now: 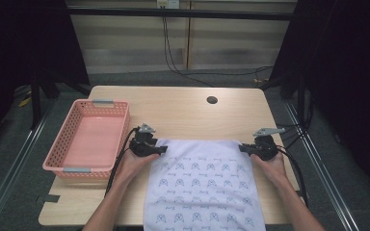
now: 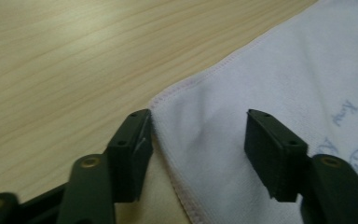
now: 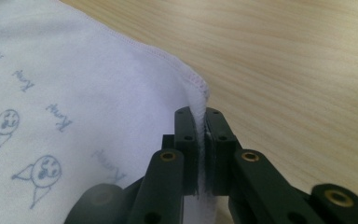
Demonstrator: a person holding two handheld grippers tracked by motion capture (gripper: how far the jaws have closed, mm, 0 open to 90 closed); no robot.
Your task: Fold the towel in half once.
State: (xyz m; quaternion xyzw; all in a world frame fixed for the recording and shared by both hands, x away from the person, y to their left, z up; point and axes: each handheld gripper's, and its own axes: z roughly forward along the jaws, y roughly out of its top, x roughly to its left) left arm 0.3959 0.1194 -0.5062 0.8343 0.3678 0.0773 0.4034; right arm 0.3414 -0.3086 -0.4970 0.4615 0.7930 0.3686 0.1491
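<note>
A white towel (image 1: 203,185) with a blue printed pattern lies flat on the wooden surface (image 1: 183,110), its near end hanging over the front edge, and a pink basket (image 1: 89,139) stands to its left. The right gripper (image 3: 198,140) has its jaws clenched on the towel's far right corner. The left gripper (image 2: 198,154) has released jaws standing apart around the far left corner, not pressing it.
</note>
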